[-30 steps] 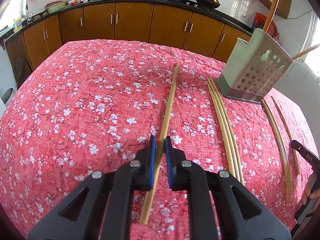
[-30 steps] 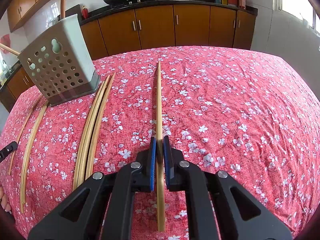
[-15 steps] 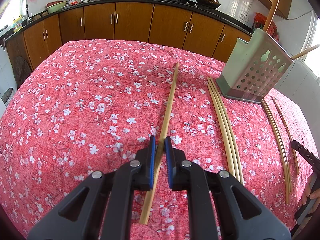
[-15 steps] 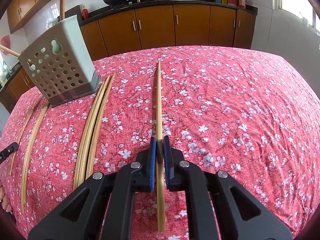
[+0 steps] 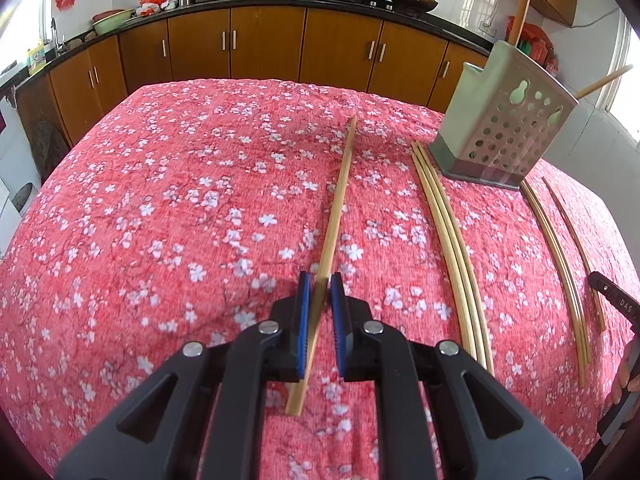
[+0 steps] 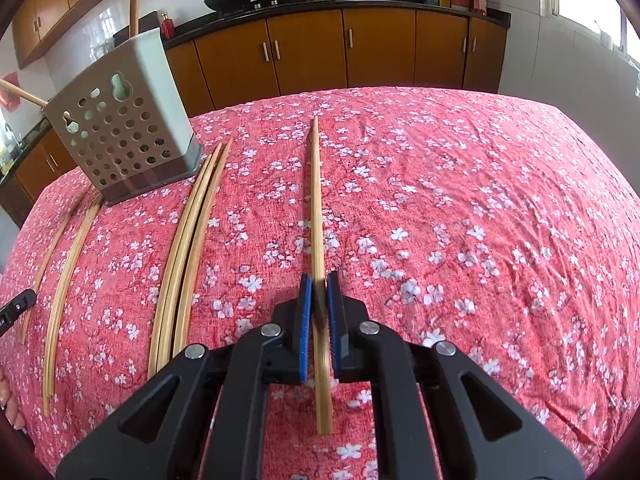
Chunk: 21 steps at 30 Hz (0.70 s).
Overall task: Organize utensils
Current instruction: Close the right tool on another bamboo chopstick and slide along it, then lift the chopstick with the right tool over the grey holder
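Note:
In the left wrist view my left gripper (image 5: 320, 285) is shut on a bamboo chopstick (image 5: 340, 196) near its close end, and the stick runs away from me over the red flowered cloth (image 5: 160, 220). In the right wrist view my right gripper (image 6: 319, 285) is likewise shut on another chopstick (image 6: 316, 200). A grey perforated utensil holder (image 5: 504, 128) (image 6: 124, 128) stands between the two hands with a couple of sticks poking out of its top. I cannot tell whether either held stick is off the cloth.
A bundle of chopsticks (image 5: 448, 240) (image 6: 192, 248) lies beside the holder, and more loose chopsticks (image 5: 560, 260) (image 6: 68, 264) lie on its other side. The other gripper's black tip (image 5: 612, 296) (image 6: 16, 308) shows at each frame's edge. Wooden kitchen cabinets (image 5: 264, 44) stand behind the table.

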{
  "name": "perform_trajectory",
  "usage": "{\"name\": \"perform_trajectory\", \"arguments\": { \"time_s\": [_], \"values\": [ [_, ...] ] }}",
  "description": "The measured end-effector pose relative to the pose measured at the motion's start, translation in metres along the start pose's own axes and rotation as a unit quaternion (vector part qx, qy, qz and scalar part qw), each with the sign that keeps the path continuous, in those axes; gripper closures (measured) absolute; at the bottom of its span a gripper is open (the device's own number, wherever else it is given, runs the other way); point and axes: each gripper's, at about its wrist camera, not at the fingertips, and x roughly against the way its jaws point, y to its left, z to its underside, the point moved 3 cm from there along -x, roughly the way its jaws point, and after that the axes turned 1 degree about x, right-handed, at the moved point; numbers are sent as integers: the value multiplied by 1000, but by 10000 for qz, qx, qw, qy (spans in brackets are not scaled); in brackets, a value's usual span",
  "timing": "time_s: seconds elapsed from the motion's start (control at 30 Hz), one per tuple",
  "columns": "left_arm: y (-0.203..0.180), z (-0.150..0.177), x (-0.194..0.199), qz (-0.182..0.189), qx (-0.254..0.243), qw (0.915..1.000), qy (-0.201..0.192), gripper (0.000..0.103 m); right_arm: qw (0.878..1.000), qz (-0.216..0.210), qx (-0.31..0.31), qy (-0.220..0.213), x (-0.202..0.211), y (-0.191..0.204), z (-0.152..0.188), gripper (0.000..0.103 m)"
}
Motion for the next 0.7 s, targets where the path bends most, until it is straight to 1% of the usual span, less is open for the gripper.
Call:
{"name": "perform_trajectory", "arguments": {
  "time_s": [0.13, 0.33, 0.5, 0.7],
  "values": [
    [-1, 2, 4, -42, -25, 10000, 1, 91, 10000, -22, -13, 1, 2, 0, 0, 95],
    [0, 2, 5, 23, 1, 10000, -4, 94, 10000, -29, 16, -47, 9, -1, 2, 95],
    [2, 6, 14, 49, -32, 10000, -42, 95, 9992, -112, -53, -377, 31, -4, 1, 95],
    [3, 0, 30, 110, -22, 9995, -287, 95, 9963, -139, -28, -846, 61, -6, -11, 95]
  ]
}}
